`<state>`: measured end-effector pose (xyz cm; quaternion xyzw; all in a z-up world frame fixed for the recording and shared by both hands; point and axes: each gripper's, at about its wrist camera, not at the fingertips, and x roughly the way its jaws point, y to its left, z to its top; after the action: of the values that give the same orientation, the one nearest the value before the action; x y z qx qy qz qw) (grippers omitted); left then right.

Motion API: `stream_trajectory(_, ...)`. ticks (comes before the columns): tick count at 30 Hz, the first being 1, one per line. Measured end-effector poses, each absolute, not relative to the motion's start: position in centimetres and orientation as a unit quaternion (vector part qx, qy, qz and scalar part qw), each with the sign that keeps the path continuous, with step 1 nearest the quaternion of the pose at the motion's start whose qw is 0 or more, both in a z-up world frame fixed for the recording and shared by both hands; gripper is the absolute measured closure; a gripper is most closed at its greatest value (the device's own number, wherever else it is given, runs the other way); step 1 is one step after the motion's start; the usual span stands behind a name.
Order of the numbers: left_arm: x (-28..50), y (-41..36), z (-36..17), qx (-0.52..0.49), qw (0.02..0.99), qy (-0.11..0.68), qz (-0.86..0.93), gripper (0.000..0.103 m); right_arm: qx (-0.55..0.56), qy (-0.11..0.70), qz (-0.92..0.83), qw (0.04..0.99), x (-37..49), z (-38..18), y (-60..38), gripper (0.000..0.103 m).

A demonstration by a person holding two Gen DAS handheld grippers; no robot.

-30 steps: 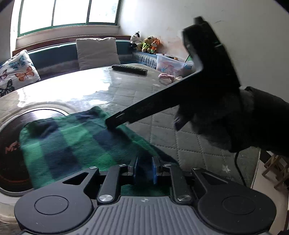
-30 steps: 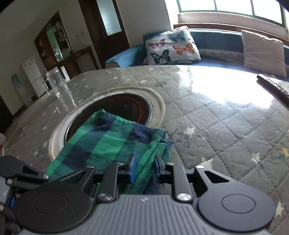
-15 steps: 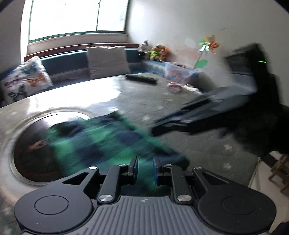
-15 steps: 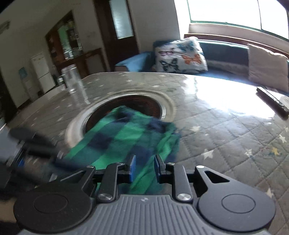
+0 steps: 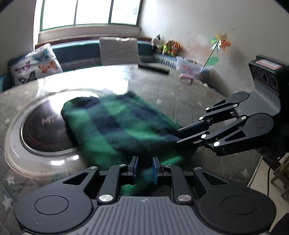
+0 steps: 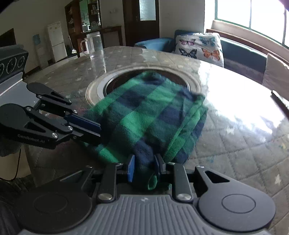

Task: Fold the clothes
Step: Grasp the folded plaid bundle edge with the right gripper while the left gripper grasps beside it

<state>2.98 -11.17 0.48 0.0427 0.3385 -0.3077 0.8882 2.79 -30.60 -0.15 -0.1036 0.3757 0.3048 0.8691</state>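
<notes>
Green-and-navy checked cloth (image 6: 148, 115) lay folded in several layers at the middle of both views, its far end draped over the round dark burner (image 5: 43, 126) sunk into the table (image 6: 234, 141), its near end lifted toward the cameras. At the bottom centre of the left wrist view, the left gripper (image 5: 145, 169) had its blue-padded jaws drawn close and pinching a bunched edge of the cloth. From the right side of that frame the right gripper (image 5: 180, 135) reached in, its jaws nearly together and clamped on another corner of the same cloth. The right wrist view showed that grip up close at the bottom centre, with a thick navy fold squeezed between the pads. The cloth looked blurred in the left wrist view. A clear glass jug (image 6: 94, 46) stood at the upper left of the right wrist view, well apart from the cloth. A butterfly-print cushion (image 5: 34, 65) sat on the bench beyond the table, under the window (image 5: 88, 12).
</notes>
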Motion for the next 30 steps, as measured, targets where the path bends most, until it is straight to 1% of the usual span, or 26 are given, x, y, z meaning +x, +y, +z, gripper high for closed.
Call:
stream_trajectory(3,3.2,-10.0,1.5,0.039,0.905,0.313,-0.285,0.084,-0.099,0.358,0.305,0.877,3.3,0.9,-30.5,0.082)
stream_trajectory(9,5.4,-9.1,0.1,0.022,0.905,0.335,-0.259,0.085,-0.072,0.347,0.292,0.888,6.2,0.8,-30.5,0.082)
stream_trajectory(13,6.0,-9.5,-0.5,0.015,0.898,0.345,-0.271,0.084,-0.064,0.371,0.271,0.886,8.0,-0.7,-30.8,0.082)
stream_trajectory(15,6.2,-9.6,-0.3,0.012,0.898,0.345,-0.274,0.084,-0.058,0.381,0.263,0.884,8.6,-1.1,-31.1,0.082)
stream_trajectory(20,6.7,-9.2,0.9,0.003,0.905,0.332,-0.266,0.083,-0.041,0.360,0.263,0.894,10.2,-0.2,-30.8,0.081)
stream_trajectory(21,7.1,-8.9,1.1,-0.001,0.907,0.332,-0.259,0.080,-0.033,0.360,0.263,0.894,10.8,-0.3,-30.6,0.081)
stream_trajectory(22,7.5,-8.7,1.1,-0.005,0.908,0.336,-0.249,0.074,-0.029,0.363,0.261,0.894,11.5,-0.6,-30.5,0.081)
stream_trajectory(26,9.1,-7.6,1.1,-0.025,0.912,0.351,-0.213,0.057,-0.019,0.376,0.240,0.895,13.3,-2.2,-30.7,0.081)
stream_trajectory(27,9.4,-7.4,1.0,-0.031,0.912,0.356,-0.204,0.050,-0.014,0.376,0.237,0.895,13.3,-2.2,-30.9,0.081)
stream_trajectory(28,9.7,-7.1,0.9,-0.038,0.911,0.360,-0.196,0.047,-0.010,0.375,0.233,0.897,13.2,-2.1,-31.1,0.081)
stream_trajectory(30,10.0,-6.5,0.7,-0.052,0.910,0.366,-0.189,0.044,-0.001,0.371,0.227,0.901,12.7,-1.8,-31.6,0.074)
